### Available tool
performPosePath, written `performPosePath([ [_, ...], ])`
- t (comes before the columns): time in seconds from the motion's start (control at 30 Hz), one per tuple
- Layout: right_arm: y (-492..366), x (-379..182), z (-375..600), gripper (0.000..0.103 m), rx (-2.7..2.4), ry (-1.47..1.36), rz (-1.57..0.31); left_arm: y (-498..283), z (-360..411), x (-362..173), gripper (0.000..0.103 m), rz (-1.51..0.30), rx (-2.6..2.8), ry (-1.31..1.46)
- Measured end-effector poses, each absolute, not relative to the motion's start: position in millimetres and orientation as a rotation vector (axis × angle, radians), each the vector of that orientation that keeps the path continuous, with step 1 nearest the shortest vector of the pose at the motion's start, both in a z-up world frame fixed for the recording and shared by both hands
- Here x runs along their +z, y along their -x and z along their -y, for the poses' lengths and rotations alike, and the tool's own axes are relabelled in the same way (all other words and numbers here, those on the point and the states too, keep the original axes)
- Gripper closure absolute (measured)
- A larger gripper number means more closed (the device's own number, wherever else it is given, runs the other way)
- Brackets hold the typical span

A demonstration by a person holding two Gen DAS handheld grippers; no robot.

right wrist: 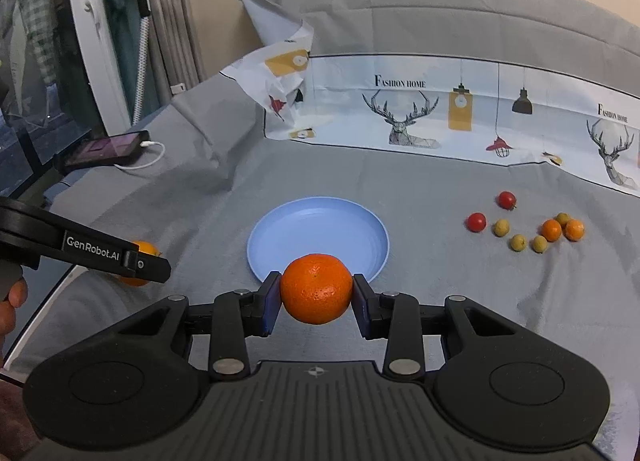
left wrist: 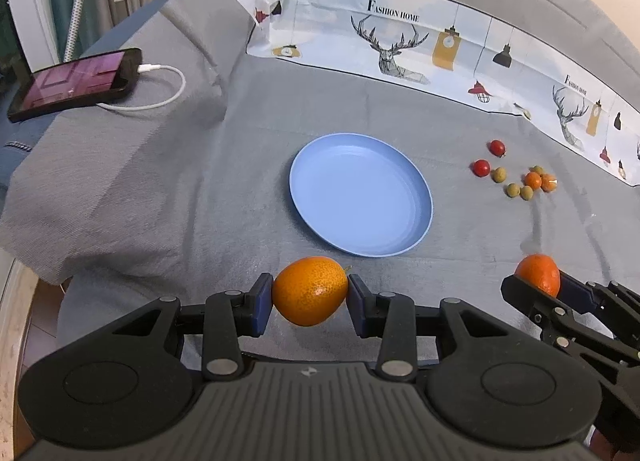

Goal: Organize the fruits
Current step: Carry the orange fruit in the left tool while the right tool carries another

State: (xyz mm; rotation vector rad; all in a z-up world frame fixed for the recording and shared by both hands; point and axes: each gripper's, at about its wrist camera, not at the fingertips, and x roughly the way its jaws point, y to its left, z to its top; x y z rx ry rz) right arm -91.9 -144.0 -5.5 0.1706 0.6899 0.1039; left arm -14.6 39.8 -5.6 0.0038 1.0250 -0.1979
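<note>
- Left gripper [left wrist: 310, 297]: matte black plastic linkage arms with flat blue pads; the jaws stand partly closed, both pads pressing the ends of an oval orange fruit [left wrist: 310, 290] with glossy, finely pitted peel and a small stem tip at its 2 o'clock side.
- Right gripper [right wrist: 316, 295]: same black build with blue pads; the jaws are narrowed onto a round mandarin [right wrist: 316, 288], deeper orange, dimpled skin, its stem scar facing upward.
- Plate [left wrist: 304, 197]: round, shallow, smooth pale-blue, with a raised rim and nothing on it. In the left wrist view it lies at 12 o'clock from the oval fruit; in the right wrist view the mandarin overlaps its near rim.
- Loose fruits [left wrist: 516, 175]: a small cluster at 3 o'clock from the plate, well apart from it: two shiny red spheres, several dull yellow-green balls, two or three small orange ones, the orange ones touching.
- Cloth [left wrist: 160, 189]: grey woven fabric, creased, covering the surface.
- Printed sheet [left wrist: 400, 45]: glossy white liner with line-drawn stags, lamps and lettering, at 12 o'clock beyond the plate; its left end is crumpled upward.
- Phone [left wrist: 76, 81]: flat black slab, lit screen, at 10 o'clock, with a looping white cable [left wrist: 168, 95] plugged in.
</note>
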Motion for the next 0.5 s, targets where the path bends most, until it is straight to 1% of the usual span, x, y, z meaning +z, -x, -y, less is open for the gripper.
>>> performPosePath([
  [0.23,64.0,-24.5,147.6,0.064,0.079,-0.171,-0.739,-21.3,-23.1,-23.6,0.06,-1.057,-0.209,-0.032],
  [0.5,7.5,-59.1,153.2,0.064,0.068,-0.171,-0.796,-80.9,7.8,-55.2,0.059,-1.11,-0.219,-0.06],
])
